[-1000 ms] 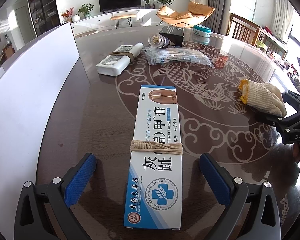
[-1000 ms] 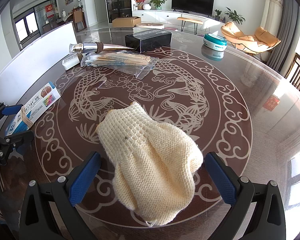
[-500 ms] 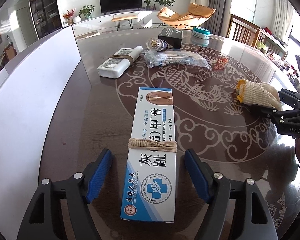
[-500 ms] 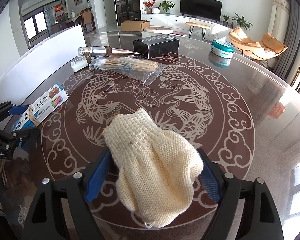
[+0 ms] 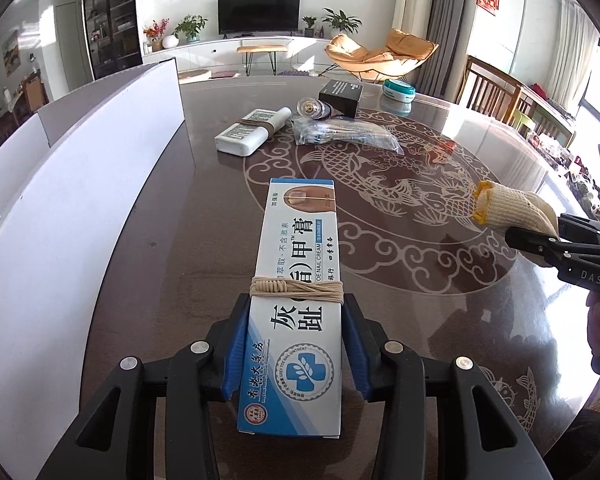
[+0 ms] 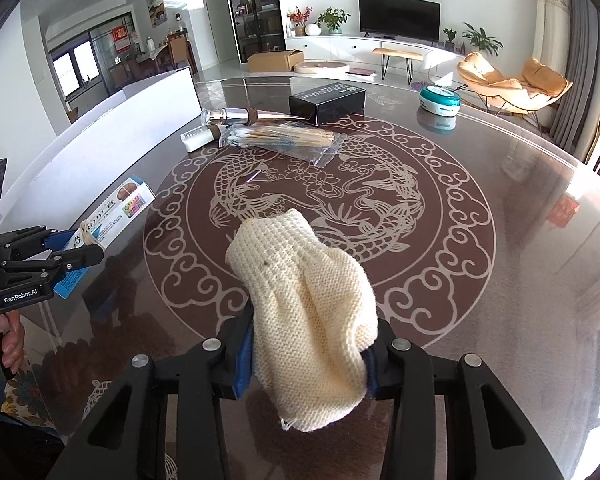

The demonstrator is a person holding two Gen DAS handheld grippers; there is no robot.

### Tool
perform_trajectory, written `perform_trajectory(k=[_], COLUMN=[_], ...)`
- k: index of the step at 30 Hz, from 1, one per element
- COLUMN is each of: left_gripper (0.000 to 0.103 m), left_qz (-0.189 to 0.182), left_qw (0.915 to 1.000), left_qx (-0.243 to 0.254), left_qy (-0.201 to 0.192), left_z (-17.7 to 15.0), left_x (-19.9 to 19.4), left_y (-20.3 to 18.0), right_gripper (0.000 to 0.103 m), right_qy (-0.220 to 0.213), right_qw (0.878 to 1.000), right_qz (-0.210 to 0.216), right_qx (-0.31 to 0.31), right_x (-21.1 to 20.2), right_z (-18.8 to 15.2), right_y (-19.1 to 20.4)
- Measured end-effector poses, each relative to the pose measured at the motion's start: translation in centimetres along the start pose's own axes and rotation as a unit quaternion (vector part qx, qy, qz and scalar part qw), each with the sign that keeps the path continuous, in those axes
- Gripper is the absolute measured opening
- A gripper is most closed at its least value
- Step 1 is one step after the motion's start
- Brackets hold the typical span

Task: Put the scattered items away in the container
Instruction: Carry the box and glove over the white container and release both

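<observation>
Both sets of jaws, recorded wide apart a second ago, are now found clamped. The left gripper is closed on the near end of the nail cream box, blue pads pressed to its long sides just behind the cord binding. The right gripper is closed on the knitted glove, which is bunched between the pads. In the right wrist view the far end of the box appears raised off the counter, though this cannot be confirmed from that angle.

Two items are therefore judged secured and ready for transfer. The white container is seen at about 9 to 10 o'clock from the left gripper, its wall running alongside the counter edge.

Items not yet dealt with lie toward 12 o'clock: a white banded packet, a clear bag of sticks, a metal-capped bottle, a black box and a teal tin.

The counter is a glossy dark round top with a fish and cloud motif, strongly reflective. Beyond it, a bright living room with television, plants and an orange lounge chair is noted.
</observation>
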State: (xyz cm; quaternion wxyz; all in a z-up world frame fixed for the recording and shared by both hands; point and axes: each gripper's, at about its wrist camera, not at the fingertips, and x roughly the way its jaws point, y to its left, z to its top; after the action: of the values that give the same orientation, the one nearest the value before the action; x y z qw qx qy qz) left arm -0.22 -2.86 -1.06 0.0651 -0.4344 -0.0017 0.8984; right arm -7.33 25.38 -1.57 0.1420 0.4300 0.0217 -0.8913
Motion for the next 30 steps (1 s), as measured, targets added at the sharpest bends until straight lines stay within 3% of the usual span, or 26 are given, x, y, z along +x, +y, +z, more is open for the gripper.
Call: perform_trajectory(k=[10,15,20,24,30], left_gripper=[0.044,0.044,0.044,0.044,0.044], left_qz=[-0.014,-0.002,0.032,0.064,0.136], left_qw=[0.9991,0.9988,0.9972,0.9940,0.9834], left_qx=[-0.027,-0.027,-0.033,-0.048,-0.091], left_qy=[-0.030,-0.040,-0.059,-0.074,-0.079], left_z=[0.3,0.7,1.5,1.9,1.4], left_x=[-3.4,-5.2,-7.7,-10.0,-12.5], left_y=[1.6,2.3,4.1,7.1,13.7], right_gripper=[0.043,0.043,0.043,0.043,0.043], right_qy=[-0.016,-0.010,0.000,-0.009,-0.038], right_qw=[0.999,0.997,0.993,0.986,0.960], right_qz=[0.031,0.049,0.072,0.100,0.180], right_qx=[-0.039,-0.064,-0.091,-0.132,-0.213], right_x=[-1.9,-1.6,-1.2,-1.1,-1.2], right_z=[1.9,2.7,4.6,8.3,15.4], right_y=[4.4,6.6,8.7,12.1,21.6])
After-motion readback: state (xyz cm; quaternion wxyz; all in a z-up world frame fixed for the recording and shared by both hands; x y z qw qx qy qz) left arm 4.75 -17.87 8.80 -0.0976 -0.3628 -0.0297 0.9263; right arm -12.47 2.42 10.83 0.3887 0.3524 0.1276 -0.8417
